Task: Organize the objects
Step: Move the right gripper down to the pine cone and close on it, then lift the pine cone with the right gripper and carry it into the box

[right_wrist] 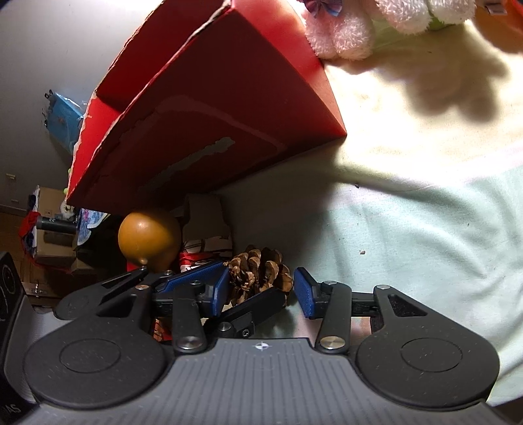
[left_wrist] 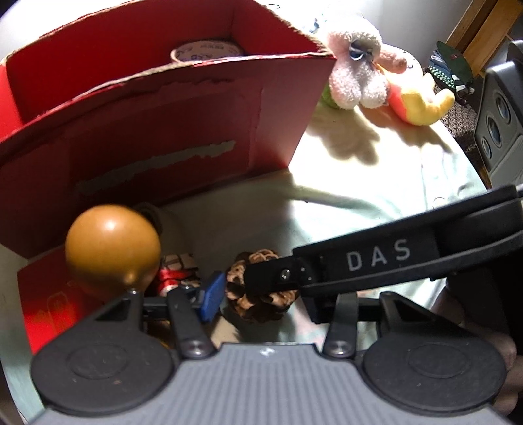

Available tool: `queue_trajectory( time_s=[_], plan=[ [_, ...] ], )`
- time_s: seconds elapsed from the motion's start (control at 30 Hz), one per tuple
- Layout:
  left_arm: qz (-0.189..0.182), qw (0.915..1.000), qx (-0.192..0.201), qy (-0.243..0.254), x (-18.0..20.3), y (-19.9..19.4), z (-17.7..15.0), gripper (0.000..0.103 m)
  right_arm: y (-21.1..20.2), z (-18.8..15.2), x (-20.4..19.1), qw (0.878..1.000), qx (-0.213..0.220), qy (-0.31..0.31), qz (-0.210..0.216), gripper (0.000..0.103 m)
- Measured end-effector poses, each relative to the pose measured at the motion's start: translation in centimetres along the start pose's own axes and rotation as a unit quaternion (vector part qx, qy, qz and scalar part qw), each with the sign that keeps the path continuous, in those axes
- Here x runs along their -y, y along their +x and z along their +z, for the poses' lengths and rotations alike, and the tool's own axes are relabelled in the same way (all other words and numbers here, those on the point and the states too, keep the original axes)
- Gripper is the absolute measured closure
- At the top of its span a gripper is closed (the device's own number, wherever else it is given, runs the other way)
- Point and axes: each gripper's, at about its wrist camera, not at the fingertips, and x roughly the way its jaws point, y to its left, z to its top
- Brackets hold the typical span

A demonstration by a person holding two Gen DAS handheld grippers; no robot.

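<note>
**Surface.** Table (right_wrist: pixel 408 229) under a pale green cloth, sunlit at the far end, shaded near the cameras.

**Room.** Wooden furniture (left_wrist: pixel 483 29) beyond the far edge. Cardboard boxes (right_wrist: pixel 49 229) and other clutter on the floor below the table's side.

**Containers.** One red cardboard box (left_wrist: pixel 163 137), open-topped with torn rims. A tape roll (left_wrist: pixel 202 52) lies inside. The rest of its interior is hidden.

**Loose items.**
- Pink plush toy (left_wrist: pixel 356 65) and yellow-orange plush toy (left_wrist: pixel 421 104), just past the box's far corner.
- Brown ball (left_wrist: pixel 111 251) and a small red-and-white item (left_wrist: pixel 176 271), in front of the box.
- Pine cone (right_wrist: pixel 258 274), on the cloth beside them.

**Tongs.**
- Right gripper (right_wrist: pixel 261 294): partly open, its blue pads flank the pine cone. The right-hand pad stands just clear, so nothing is gripped.
- Left gripper (left_wrist: pixel 261 297): one blue pad shows just left of the cone. The right gripper crosses over the other finger and hides it, so I cannot tell whether it has a grip.
</note>
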Motion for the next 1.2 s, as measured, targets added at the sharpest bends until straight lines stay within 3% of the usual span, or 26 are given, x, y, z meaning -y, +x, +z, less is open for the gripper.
queue_trajectory(
  time_s=[0.33,0.5,0.67,1.0,1.2],
  plan=[
    [-0.023,0.9994,0.01,0.025,1.1,-2.1,0.7,0.057,-2.9,0.0,-0.2,1.0,0.013,-0.004,-0.001,0.057],
    [-0.062,0.9975,0.018,0.029,1.1,-4.7,2.1,0.058,-5.3,0.2,-1.2,0.999,0.041,-0.013,0.001,0.057],
    [-0.068,0.9954,0.046,0.05,1.6,-7.6,3.9,0.058,-8.0,1.2,-2.5,0.997,0.072,-0.026,0.015,0.057],
    [-0.067,0.9897,0.109,0.064,0.0,-11.3,9.4,0.058,-9.9,5.8,-7.2,0.987,0.137,-0.088,0.018,0.057],
    [-0.085,0.9893,0.116,0.023,-2.4,-9.7,12.3,0.058,-8.8,9.0,-8.6,0.982,0.145,-0.122,-0.02,0.057]
  ],
)
